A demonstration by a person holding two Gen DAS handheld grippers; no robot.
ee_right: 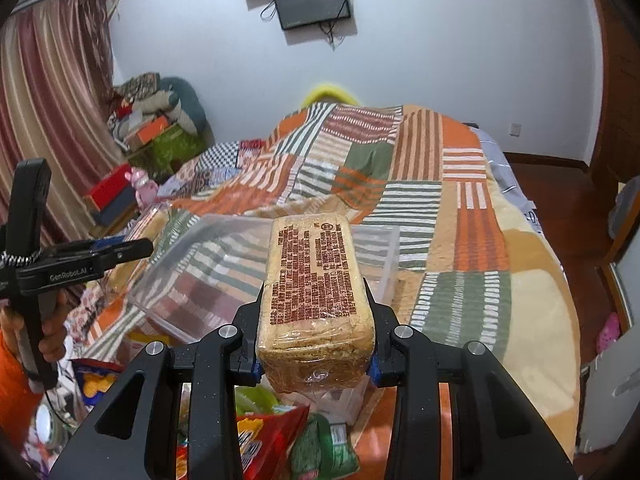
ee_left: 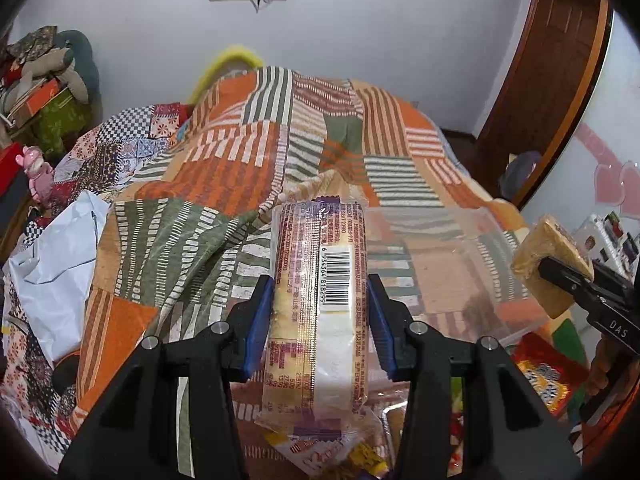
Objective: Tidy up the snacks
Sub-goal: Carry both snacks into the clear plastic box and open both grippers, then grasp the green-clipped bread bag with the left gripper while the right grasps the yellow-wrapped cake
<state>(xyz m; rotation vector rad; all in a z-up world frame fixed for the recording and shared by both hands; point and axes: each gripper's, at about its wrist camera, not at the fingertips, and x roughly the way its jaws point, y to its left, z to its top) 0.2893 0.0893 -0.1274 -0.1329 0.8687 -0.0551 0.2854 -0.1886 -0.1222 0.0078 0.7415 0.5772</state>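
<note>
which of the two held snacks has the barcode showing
The long cake roll in the left tongs: a white barcode label faces up. The brown block in the right tongs shows only dark printed text.

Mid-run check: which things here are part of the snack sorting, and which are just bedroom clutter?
Job: wrapped cake roll in left tongs; brown biscuit block in right tongs; clear plastic bin; loose snack bags.

Clutter: patchwork quilt; pink toy; wall screen; curtain.

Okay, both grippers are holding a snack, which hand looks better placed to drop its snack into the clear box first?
Probably right: the right gripper holds its brown block just before the clear box, centred; the left gripper's cake is beside it.
</note>
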